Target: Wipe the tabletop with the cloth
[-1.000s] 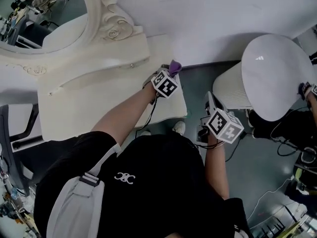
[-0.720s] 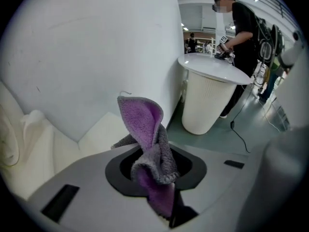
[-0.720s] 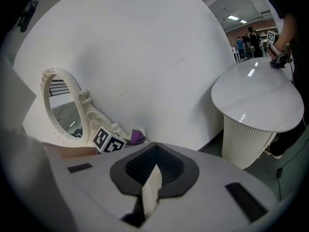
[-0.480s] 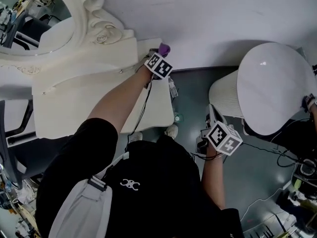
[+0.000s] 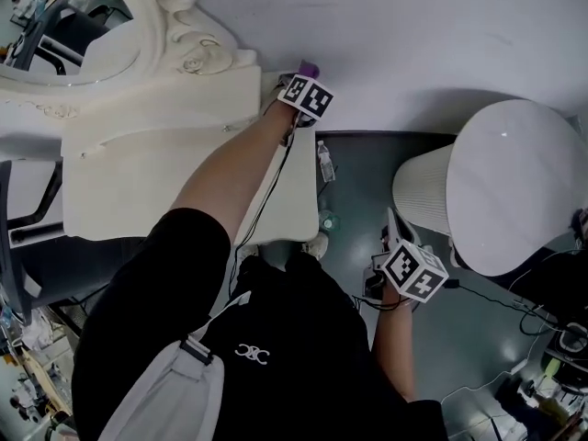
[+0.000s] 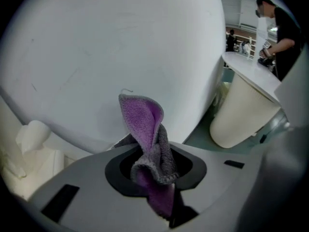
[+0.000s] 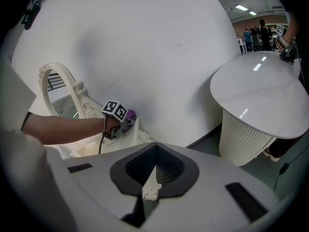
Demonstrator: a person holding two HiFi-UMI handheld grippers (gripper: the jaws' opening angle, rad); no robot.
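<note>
So, head view, left gripper (image 5: pixel 304 77): at 12 o'clock, held out on a bare arm over the far right corner of the cream carved counter (image 5: pixel 165 186), close to the white wall (image 5: pixel 413 26).
Head view, cloth: the purple terry cloth (image 5: pixel 309 67) pokes out at the gripper's tip; whether it touches the counter or the wall cannot be told here.
Head view, right gripper (image 5: pixel 390 222): at 4 o'clock, off the counter, above the grey floor (image 5: pixel 363 177) and just beside the white round table with a ribbed base (image 5: pixel 514 182).
Head view, mirror: the oval mirror in an ornate cream frame (image 5: pixel 197 49) stands at 10 o'clock on the counter's back edge.
Left gripper view, jaws: clenched on the cloth, which stands up in a folded peak at the middle, purple inside and grey outside, with the wall behind it and the round table at 3 o'clock.
Right gripper view, jaws: pressed together with nothing between them. The left gripper with the cloth shows at 9 o'clock by the mirror, and the round table is at 3 o'clock.
</note>
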